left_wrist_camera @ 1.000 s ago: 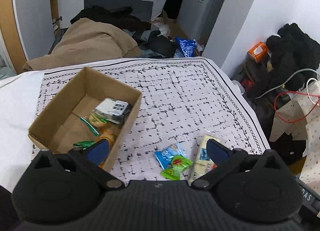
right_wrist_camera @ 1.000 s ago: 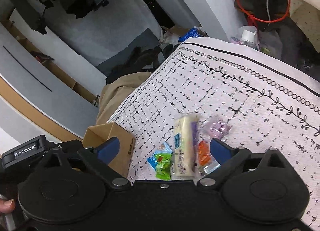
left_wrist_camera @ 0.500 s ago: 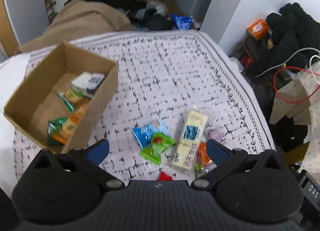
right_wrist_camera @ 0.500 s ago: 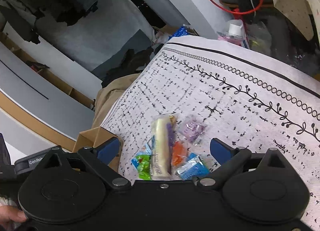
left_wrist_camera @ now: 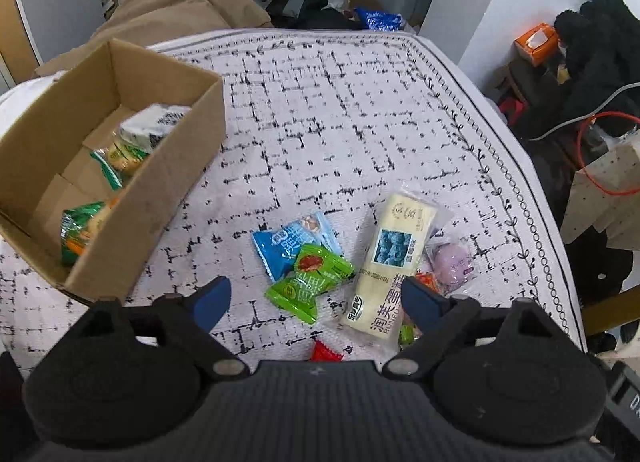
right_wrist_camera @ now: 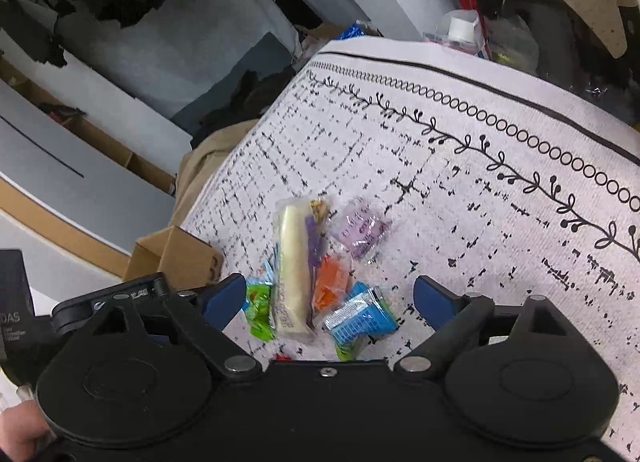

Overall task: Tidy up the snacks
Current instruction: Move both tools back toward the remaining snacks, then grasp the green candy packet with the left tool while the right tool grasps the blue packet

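**Two open tools above a loose cluster of snacks**

Several wrapped snacks are shown lying together on a patterned cloth (left_wrist_camera: pixel 340 110) spread over the bench. A long cream packet (left_wrist_camera: pixel 394 262) is flanked by a blue packet (left_wrist_camera: pixel 288 242) and a green packet (left_wrist_camera: pixel 310 282) on one side and by a purple sweet (left_wrist_camera: pixel 452 262) on the other; an orange wrapper (right_wrist_camera: pixel 330 286) and a second blue packet (right_wrist_camera: pixel 360 316) are seen beside it in the right wrist view. The left tool (left_wrist_camera: pixel 316 300) is held with its jaws spread and nothing between them, above the cluster. The right tool (right_wrist_camera: pixel 330 298) is likewise spread wide and empty. A cardboard box (left_wrist_camera: pixel 176 166), already containing several packets, stands on the cloth to the left, well apart from the cluster. Clothing, a red cable (left_wrist_camera: pixel 600 158) and an orange carton (left_wrist_camera: pixel 536 38) are visible beyond the bench edge.
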`<state>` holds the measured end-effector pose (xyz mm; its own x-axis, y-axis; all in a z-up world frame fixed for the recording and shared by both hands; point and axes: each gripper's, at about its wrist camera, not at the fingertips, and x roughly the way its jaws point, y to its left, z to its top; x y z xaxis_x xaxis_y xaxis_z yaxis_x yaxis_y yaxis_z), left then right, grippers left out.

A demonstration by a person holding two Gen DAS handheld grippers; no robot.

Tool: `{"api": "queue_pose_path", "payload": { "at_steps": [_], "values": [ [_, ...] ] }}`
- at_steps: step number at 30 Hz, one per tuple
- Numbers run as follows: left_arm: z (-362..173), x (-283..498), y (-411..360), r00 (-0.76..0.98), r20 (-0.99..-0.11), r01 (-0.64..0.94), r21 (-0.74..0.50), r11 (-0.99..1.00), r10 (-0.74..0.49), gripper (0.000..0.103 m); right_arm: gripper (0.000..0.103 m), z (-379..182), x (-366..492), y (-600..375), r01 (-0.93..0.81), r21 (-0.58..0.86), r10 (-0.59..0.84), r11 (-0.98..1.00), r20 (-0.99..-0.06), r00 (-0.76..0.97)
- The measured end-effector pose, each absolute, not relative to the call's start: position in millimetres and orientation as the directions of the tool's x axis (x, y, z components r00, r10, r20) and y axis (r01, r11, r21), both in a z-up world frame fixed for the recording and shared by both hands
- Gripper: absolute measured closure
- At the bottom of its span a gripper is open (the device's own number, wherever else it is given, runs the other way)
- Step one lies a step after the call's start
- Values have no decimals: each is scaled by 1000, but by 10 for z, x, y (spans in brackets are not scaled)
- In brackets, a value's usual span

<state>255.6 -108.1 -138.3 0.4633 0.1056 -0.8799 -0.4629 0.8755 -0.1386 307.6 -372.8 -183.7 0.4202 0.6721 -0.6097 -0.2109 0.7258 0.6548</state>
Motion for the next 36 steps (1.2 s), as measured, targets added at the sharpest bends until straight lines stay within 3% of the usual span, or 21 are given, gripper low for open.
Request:
{"api": "queue_pose_path", "payload": {
  "at_steps": [8,19,22,23,25,28,33,36],
  "values": [
    [-1681,2664,-1057,427,-899,-476,-135,869,95,36,16,-1998,3105,-3599,-245,617,661,748,-657,363],
    [-1933,2789,-1054,447,-888,-442,-114,890,108,39,26,-2181,3110,-3347,-318,538,620,781,-729,290],
    [-1982,2800,-1004,444,-890,-446,-126,886,98,49,26,-2183,3097,-3228,-366,487,594,793,-753,283],
    [-2004,2800,-988,436,-895,-451,-125,884,96,57,27,-2188,3098,-3195,-376,474,586,796,-759,284],
    [-2063,2805,-955,403,-911,-460,-116,881,91,71,34,-2194,3111,-3165,-383,458,575,802,-765,290],
    [-2049,2773,-922,409,-908,-458,-121,880,88,75,57,-2193,3121,-3152,-385,428,551,818,-775,310],
    [-1980,2722,-899,414,-907,-452,-136,881,72,75,61,-2150,3127,-3156,-381,419,545,824,-769,332],
    [-1904,2659,-902,426,-902,-447,-150,882,63,75,72,-2092,3137,-3146,-382,429,556,819,-758,340]
  ]
}}
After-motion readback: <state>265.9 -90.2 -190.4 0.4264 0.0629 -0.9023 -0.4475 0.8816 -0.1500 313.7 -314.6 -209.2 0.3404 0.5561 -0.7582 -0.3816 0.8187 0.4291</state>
